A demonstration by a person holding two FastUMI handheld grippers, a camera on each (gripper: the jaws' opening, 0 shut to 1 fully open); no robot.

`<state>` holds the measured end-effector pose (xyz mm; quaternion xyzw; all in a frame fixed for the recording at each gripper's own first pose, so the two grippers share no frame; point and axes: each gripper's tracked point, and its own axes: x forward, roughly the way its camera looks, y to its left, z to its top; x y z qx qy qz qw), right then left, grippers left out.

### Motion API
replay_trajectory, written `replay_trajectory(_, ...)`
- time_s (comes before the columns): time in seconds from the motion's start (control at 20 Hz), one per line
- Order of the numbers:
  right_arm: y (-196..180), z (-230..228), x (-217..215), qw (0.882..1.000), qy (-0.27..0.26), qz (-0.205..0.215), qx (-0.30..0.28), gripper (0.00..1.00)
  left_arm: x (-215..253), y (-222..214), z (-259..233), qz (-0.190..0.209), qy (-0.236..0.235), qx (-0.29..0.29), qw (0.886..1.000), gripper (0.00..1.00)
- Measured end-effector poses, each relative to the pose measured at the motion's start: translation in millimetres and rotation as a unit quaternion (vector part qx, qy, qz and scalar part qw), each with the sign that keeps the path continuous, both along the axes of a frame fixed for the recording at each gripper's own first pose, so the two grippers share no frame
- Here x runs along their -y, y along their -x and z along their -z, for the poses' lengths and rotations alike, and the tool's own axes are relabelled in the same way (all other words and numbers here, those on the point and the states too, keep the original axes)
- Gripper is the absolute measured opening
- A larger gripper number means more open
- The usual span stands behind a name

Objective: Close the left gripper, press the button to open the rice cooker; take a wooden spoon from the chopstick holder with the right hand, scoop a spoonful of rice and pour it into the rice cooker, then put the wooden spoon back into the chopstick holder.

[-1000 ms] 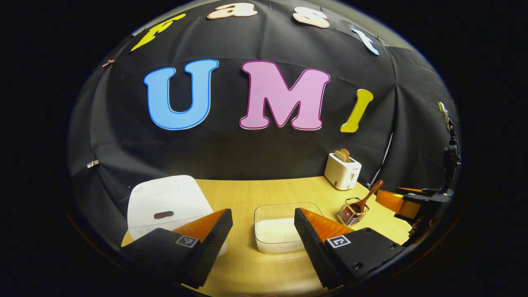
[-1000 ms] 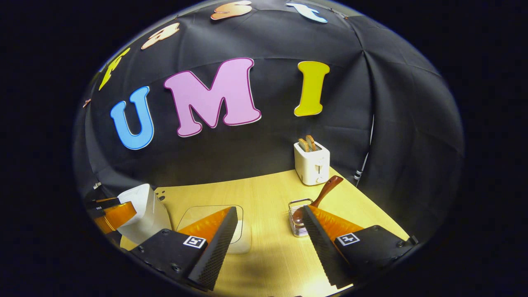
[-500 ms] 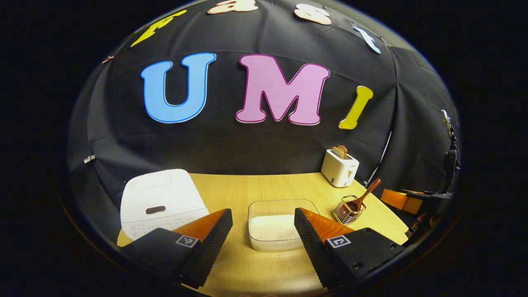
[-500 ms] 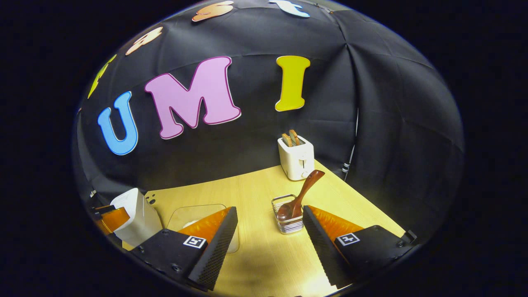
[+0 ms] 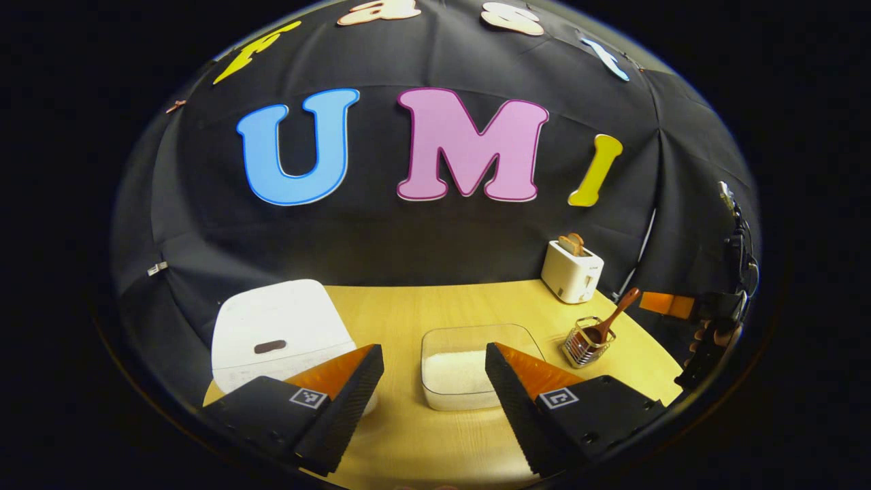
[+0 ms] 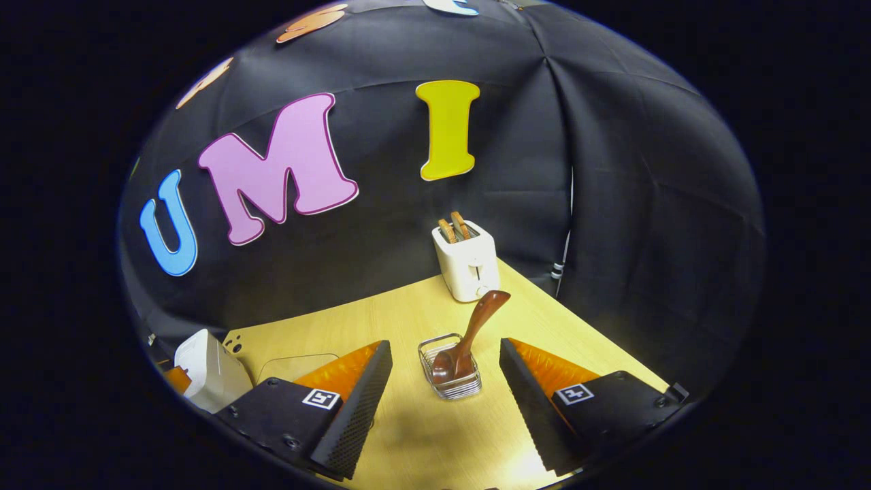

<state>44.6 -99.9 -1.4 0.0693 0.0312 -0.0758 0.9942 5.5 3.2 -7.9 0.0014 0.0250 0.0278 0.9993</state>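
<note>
The white rice cooker sits shut at the left of the table, its dark oval button facing up, just beyond my left gripper's left finger. My left gripper is open above the table's near edge. A clear tub of rice lies between its fingers, farther off. In the right gripper view, a wooden spoon leans in the wire chopstick holder, straight ahead of my open right gripper. The rice cooker shows at the left edge there.
A white toaster with two slices stands at the back right by the black cloth wall. The wooden table has bare room behind the tub. The other gripper, held by a hand, shows at the right of the left gripper view.
The right gripper has swung right, bringing the chopstick holder and spoon to the centre between its fingers. The left gripper view shifted slightly; both grippers stayed open.
</note>
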Motion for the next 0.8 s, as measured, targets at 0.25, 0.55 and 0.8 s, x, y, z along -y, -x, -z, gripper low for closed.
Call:
replay_trajectory(0.25, 0, 6, -10, 1.000, 0.010, -0.016, -0.011, 0.99, -67, 3, -29, -0.069, 0.048, 0.036, 0.996, 0.96)
replay_trajectory(0.55, 1, 12, -25, 1.000, 0.009, -0.019, -0.018, 0.99, -155, 5, -32, -0.124, 0.093, 0.034, 0.987, 0.44)
replay_trajectory(0.8, 7, 21, -36, 1.000, 0.005, -0.019, -0.023, 0.99, -190, -6, 0, -0.143, 0.100, -0.027, 0.984, 0.05)
